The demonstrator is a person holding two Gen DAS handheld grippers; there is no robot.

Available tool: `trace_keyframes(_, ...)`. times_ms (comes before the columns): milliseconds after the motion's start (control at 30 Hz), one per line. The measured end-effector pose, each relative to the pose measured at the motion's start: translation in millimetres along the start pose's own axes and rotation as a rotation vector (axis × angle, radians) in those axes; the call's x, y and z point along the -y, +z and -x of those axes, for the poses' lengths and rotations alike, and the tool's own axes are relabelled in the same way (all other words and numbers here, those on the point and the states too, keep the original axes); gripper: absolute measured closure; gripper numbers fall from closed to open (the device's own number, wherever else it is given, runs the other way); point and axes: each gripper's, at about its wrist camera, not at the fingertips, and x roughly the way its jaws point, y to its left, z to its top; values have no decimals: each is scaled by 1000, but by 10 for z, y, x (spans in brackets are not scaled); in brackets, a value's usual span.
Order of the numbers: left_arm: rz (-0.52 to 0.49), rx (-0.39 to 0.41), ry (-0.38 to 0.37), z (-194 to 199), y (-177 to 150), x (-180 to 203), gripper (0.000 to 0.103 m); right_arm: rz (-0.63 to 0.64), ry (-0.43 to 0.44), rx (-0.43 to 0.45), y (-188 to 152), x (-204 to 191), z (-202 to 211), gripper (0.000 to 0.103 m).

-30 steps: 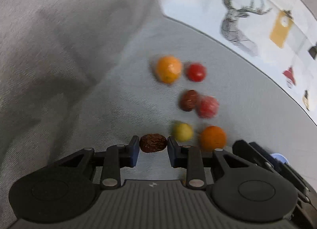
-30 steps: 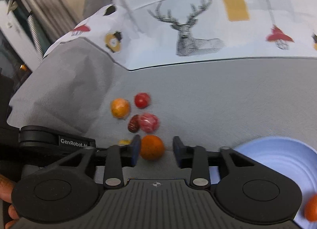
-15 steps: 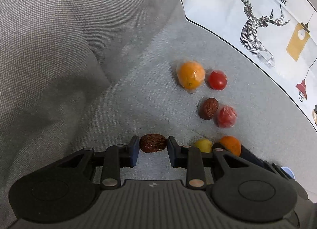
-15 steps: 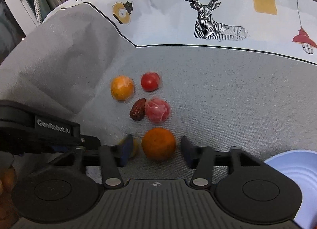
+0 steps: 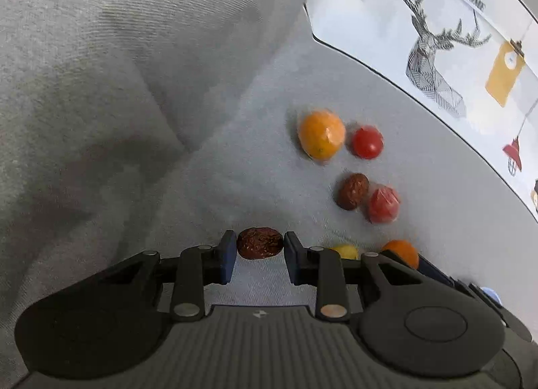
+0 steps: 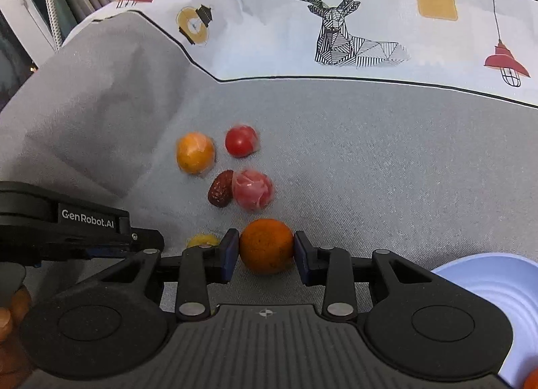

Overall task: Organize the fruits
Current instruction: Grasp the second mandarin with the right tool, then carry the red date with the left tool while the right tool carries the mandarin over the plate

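Observation:
My left gripper [image 5: 258,251] is shut on a dark brown date [image 5: 259,243] above the grey cloth. My right gripper [image 6: 266,247] is shut on an orange [image 6: 266,245], which also shows in the left wrist view [image 5: 402,251]. On the cloth lie a wrapped orange [image 6: 195,152], a red tomato [image 6: 240,140], a second date [image 6: 220,188], a wrapped red fruit [image 6: 253,189] and a small yellow fruit [image 6: 202,240]. A blue plate [image 6: 497,291] sits at the lower right with an orange fruit [image 6: 531,381] at its edge.
The grey cloth [image 6: 370,153] is creased and raised on the left [image 5: 101,86]. A white printed cloth with a deer [image 6: 343,19] lies behind the fruits. The left gripper's body [image 6: 67,220] is close to the left of the right gripper.
My right gripper has closed its fingers onto the orange. My left gripper keeps the date and has shifted, so the fruits sit further right in its view.

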Motion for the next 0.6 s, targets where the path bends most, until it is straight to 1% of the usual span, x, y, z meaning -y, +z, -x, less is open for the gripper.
trace_keyframes(167, -5, 27, -13, 41, 10, 25, 69, -22, -5, 23, 9, 41, 53, 66)
trace_keyframes(267, -23, 56, -2, 80, 15, 66, 69, -28, -6, 49, -2, 59, 154, 66)
trace_keyframes(467, -67, 106, -29, 202, -41, 147, 69, -10, -20, 117, -54, 72, 544, 66)
trace_keyframes(600, -104, 129, -68, 303, -125, 200, 69, 3, -23, 135, -12, 114, 890, 66)
